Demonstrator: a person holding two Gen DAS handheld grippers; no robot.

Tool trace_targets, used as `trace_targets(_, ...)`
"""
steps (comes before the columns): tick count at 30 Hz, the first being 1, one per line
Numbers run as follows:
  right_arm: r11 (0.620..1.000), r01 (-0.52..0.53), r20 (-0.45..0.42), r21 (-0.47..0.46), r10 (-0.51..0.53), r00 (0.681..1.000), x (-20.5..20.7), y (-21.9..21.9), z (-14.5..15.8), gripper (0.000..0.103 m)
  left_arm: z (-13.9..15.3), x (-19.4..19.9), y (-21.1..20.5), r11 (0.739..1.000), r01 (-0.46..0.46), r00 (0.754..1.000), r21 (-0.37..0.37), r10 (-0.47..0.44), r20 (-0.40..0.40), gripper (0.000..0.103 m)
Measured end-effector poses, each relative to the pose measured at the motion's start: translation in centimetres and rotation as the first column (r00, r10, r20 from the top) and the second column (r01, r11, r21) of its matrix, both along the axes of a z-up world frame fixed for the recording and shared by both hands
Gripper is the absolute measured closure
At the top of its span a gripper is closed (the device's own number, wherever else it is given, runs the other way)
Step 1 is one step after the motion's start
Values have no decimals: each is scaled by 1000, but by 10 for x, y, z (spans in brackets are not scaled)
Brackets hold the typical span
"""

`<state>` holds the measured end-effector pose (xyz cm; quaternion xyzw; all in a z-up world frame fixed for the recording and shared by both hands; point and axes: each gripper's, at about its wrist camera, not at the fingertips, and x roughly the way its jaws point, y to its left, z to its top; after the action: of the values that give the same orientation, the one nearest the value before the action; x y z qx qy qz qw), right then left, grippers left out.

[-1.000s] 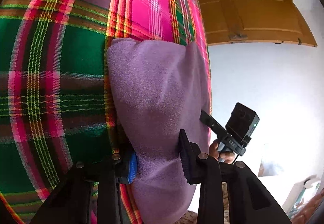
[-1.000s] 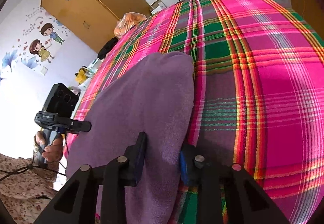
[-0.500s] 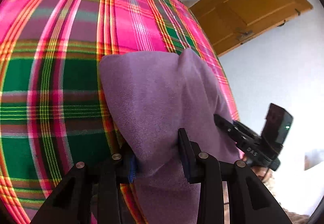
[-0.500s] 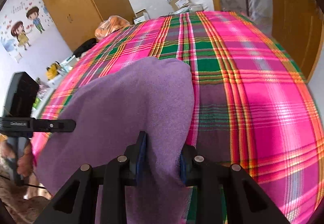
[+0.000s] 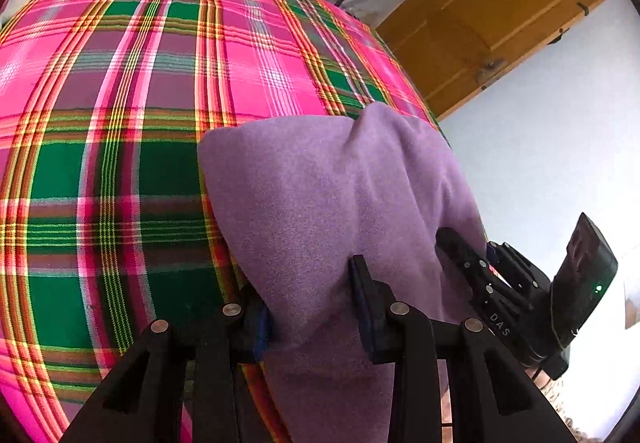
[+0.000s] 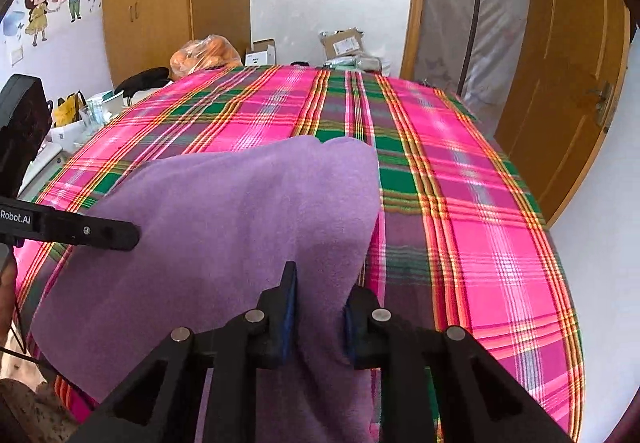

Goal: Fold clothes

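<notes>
Your left gripper (image 5: 312, 303) clamped on the purple cloth (image 5: 328, 195), your right gripper (image 6: 318, 307) pinching that cloth's other end, the cloth draped over the near edge of the plaid-covered bed (image 6: 460, 211), wooden door (image 6: 560, 103) beyond.

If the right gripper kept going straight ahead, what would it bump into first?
The right gripper is already shut on the purple cloth, so that comes first. Beyond it probably lies the plaid bedspread, though depth is unclear.
</notes>
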<state>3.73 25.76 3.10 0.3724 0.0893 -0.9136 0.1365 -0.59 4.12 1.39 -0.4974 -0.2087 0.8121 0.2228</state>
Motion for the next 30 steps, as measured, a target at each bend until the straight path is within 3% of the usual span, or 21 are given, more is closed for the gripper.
trace_targets(17, 999, -28, -60, -41, 26, 998, -7, -32, 25, 84, 21, -19, -38, 997, -79, 995, -9, 78, -54, 69)
trace_targets(30, 995, -66, -33, -68, 64, 997, -47, -76, 28, 84, 19, -48, -83, 988, -151, 988, -19, 150, -26, 69)
